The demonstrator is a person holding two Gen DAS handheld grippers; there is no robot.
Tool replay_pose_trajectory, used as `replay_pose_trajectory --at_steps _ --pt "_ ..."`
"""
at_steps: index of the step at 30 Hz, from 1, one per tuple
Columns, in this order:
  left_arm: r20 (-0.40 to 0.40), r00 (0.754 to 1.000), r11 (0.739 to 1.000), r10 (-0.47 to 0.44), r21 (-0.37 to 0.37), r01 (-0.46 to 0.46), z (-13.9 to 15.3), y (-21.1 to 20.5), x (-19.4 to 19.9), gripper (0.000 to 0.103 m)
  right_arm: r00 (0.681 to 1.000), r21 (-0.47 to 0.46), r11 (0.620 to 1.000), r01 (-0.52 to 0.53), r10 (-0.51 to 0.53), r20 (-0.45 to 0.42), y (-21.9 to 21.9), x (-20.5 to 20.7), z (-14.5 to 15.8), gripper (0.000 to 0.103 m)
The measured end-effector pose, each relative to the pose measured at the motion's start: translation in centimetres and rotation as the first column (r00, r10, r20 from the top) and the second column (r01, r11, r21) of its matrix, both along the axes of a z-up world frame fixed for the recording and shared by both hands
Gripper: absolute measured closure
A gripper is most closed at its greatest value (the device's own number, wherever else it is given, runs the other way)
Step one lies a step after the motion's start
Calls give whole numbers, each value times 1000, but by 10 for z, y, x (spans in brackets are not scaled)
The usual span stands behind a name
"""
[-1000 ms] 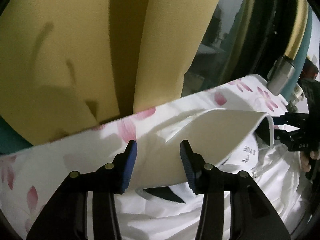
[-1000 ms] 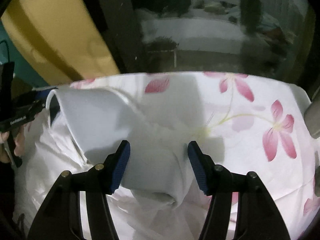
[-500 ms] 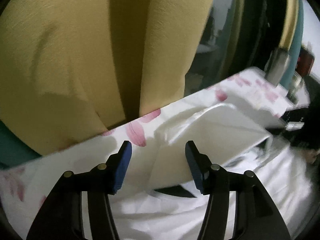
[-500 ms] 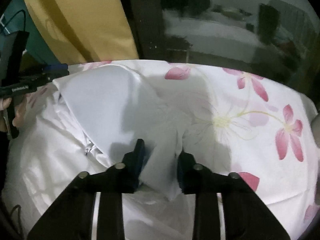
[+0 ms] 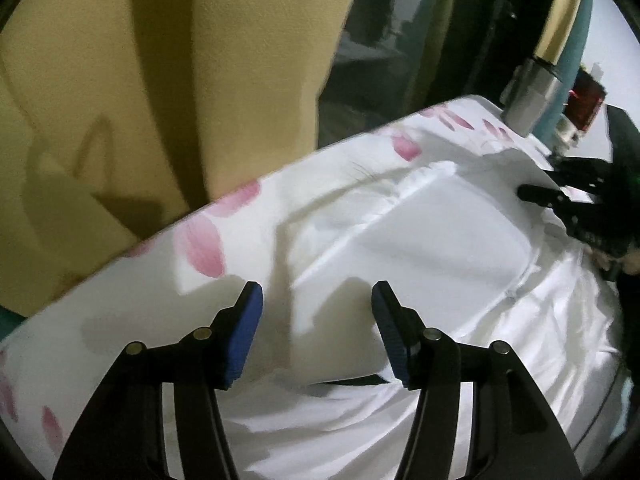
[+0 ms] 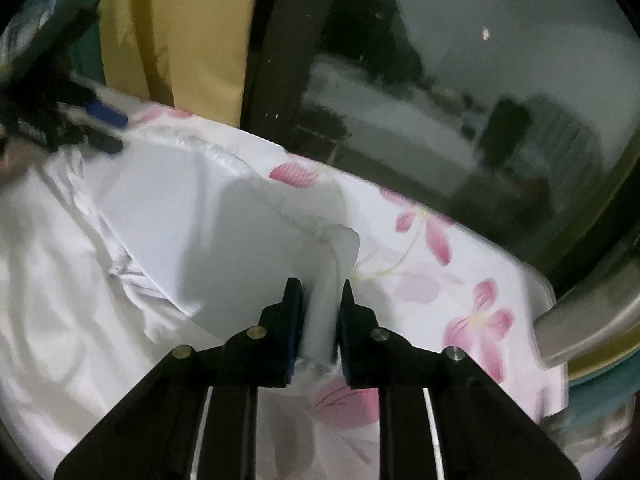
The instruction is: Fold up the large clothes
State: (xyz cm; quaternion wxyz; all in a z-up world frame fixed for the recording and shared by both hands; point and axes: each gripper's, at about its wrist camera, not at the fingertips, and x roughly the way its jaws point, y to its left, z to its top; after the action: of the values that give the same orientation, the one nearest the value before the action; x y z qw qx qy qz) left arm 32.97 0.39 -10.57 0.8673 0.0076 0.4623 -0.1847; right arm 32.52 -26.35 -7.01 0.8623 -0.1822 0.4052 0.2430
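A large white garment (image 5: pixel 440 240) lies on a table covered by a white cloth with pink flowers (image 5: pixel 200 248). In the left wrist view my left gripper (image 5: pixel 316 332) is open, its blue pads on either side of the garment's near left edge, holding nothing. In the right wrist view my right gripper (image 6: pixel 318 316) is shut on a bunched fold of the white garment (image 6: pixel 192 216) at its right edge, lifted slightly off the flowered cloth (image 6: pixel 460 280). The right gripper also shows at the far right of the left wrist view (image 5: pixel 576 200).
Yellow curtains (image 5: pixel 160 80) hang right behind the table's far edge. A dark window (image 6: pixel 440 80) with reflections is behind the table. A grey metal post (image 5: pixel 532 96) stands at the far right corner, also in the right wrist view (image 6: pixel 592 320).
My right gripper has closed on the garment's fold and lifted it. My left gripper has opened wider and moved over the garment's left edge; the raised flap now lies flatter.
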Motion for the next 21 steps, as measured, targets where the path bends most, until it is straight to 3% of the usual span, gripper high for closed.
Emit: replay_pose_trajectory --at_steps 2,4,5,6,8,10,14,17,21 --pt "-5 1000 999 -29 -29 29 -3 -2 0 43 989 143 989 49 -28 -144 -21 15 0 79" --pt "0 999 999 -46 -16 46 -3 -2 -1 44 958 259 959 114 -37 -283 -41 34 -7 78" --pt "0 999 998 -53 -19 53 -3 -3 -1 53 955 295 948 124 -32 -296 -46 35 -8 78" --pt "1 998 998 -58 -23 58 -3 -4 -1 54 955 315 942 120 -23 -295 -49 37 -9 78" --pt "24 998 998 -55 -9 55 0 -6 -3 79 959 298 951 85 3 -284 -42 33 -12 87" --pt "86 995 998 -51 27 49 9 -9 -10 87 980 236 970 51 -3 -200 -30 23 -6 89" --pt "190 981 999 -28 51 19 27 -11 -20 90 999 40 999 -8 7 36 -2 -4 14 90" --pt "270 963 998 -23 68 5 37 -10 -36 90 983 -107 994 -28 47 179 18 -30 16 90" --pt "374 924 983 -79 181 11 38 -23 -62 90 940 -248 969 -3 87 329 36 -65 6 90"
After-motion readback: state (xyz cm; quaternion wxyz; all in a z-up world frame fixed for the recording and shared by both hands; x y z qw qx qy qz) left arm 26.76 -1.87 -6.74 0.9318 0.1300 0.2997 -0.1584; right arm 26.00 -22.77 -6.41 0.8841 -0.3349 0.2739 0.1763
